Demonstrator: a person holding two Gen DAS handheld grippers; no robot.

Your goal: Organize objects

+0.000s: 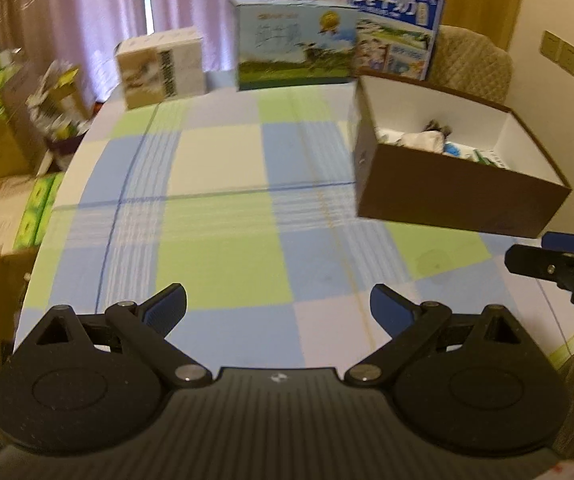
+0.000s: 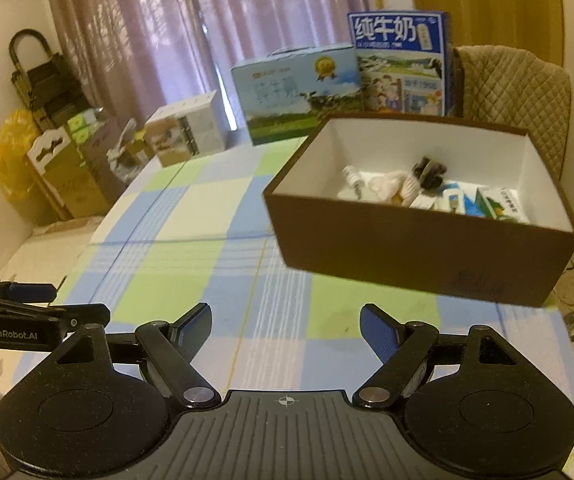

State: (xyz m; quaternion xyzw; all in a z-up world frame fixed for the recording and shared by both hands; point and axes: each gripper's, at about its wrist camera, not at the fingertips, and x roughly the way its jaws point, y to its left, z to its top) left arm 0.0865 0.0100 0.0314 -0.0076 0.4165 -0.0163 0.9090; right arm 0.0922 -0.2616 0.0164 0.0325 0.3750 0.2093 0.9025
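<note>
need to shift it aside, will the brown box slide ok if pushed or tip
The brown box looks wide and low, so it would probably slide on the checked tablecloth rather than tip. Its few small contents suggest it is light. The cloth may bunch.

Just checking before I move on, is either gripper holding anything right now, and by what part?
Nothing is held. The left gripper and right gripper are both open and empty above the checked tablecloth; small items lie in the brown box.
</note>
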